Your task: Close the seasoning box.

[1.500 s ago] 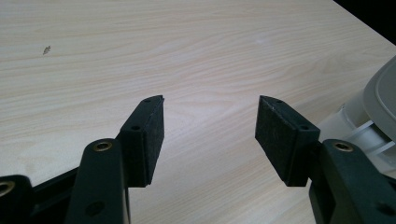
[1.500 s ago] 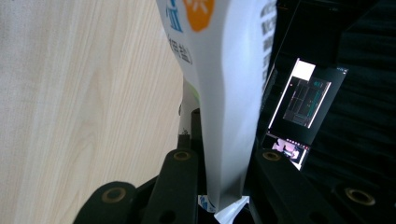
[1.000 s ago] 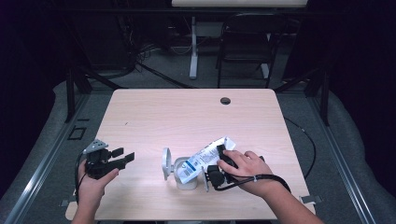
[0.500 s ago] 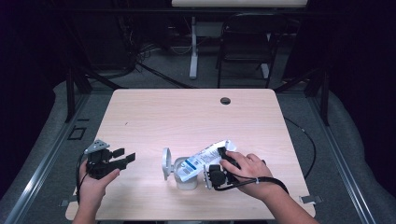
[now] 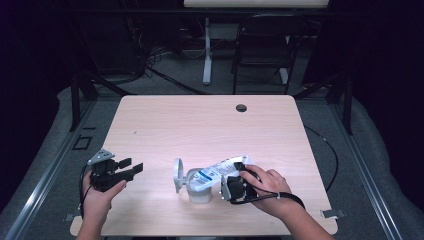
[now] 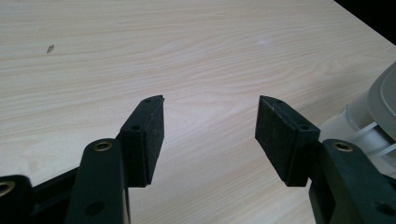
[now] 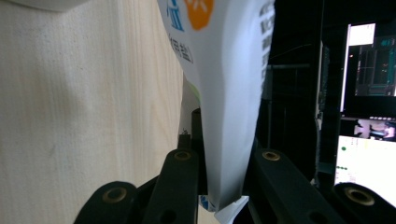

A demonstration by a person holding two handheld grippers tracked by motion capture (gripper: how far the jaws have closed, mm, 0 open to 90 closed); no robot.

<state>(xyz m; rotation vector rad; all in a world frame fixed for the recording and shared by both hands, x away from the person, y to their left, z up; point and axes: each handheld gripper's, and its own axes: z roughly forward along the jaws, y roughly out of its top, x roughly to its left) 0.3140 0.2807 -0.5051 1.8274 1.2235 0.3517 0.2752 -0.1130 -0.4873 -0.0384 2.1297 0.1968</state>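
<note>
Nothing has shifted since the earlier frames. The right gripper [image 5: 234,186] stays clamped on the white pouch [image 5: 216,170], near the table's [image 5: 200,120] near edge; its long axis runs left-right, left end over the white container [image 5: 199,187]. The left gripper's [image 5: 125,169] 2 jaws stand apart.

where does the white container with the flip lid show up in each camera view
High view: white container low centre, lid open to its left, under the white pouch that the right gripper holds.
Left gripper view: at the right edge.
Right gripper view: I can't make it out.
Shared landmark: pale wood table.
</note>
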